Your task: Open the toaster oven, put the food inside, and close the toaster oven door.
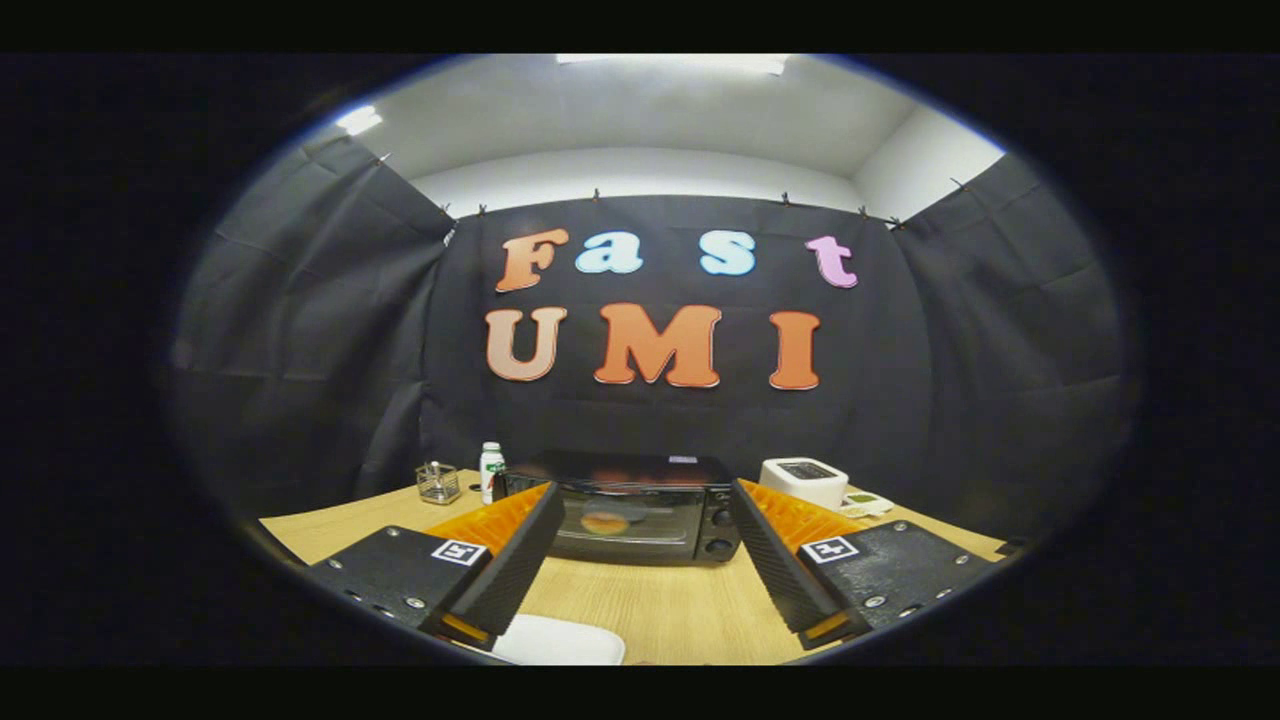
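Gripper (640, 545) raised above the wooden tabletop (650, 610), jaws spread wide apart, nothing between them. Toaster oven (630, 508) stands straight ahead, beyond the fingertips, door shut. Through its glass an orange-brown round shape, likely food (605, 522), inside. Left of the toaster oven: a white bottle (491, 470) just beside it, then a small clear container (437, 482) further out. Right of the toaster oven: a white boxy appliance (804, 482). A white plate (560, 642) lies well in front of the toaster oven, near the left finger's base.
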Tool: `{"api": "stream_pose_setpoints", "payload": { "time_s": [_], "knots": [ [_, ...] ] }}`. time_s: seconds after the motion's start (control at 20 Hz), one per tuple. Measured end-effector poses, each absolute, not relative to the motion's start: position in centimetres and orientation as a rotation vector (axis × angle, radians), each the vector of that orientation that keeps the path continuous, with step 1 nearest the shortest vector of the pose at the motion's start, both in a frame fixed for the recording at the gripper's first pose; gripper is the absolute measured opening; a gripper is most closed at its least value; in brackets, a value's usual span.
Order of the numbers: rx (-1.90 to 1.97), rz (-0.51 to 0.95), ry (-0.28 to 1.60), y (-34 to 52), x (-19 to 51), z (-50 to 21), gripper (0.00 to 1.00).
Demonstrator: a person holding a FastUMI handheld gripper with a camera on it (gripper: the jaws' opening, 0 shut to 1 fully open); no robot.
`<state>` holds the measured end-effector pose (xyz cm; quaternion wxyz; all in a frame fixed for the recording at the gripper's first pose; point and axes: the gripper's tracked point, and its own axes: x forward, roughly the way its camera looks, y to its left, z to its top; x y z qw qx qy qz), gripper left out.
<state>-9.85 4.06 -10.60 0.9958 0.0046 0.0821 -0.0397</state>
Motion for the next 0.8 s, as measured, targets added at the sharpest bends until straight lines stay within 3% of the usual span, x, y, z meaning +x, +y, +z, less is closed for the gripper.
{"api": "stream_pose_setpoints", "payload": {
  "time_s": [0.8],
  "knots": [
    [0.021, -0.129, 0.108, 1.1, -11.5, -8.8, 0.99]
  ]
}}
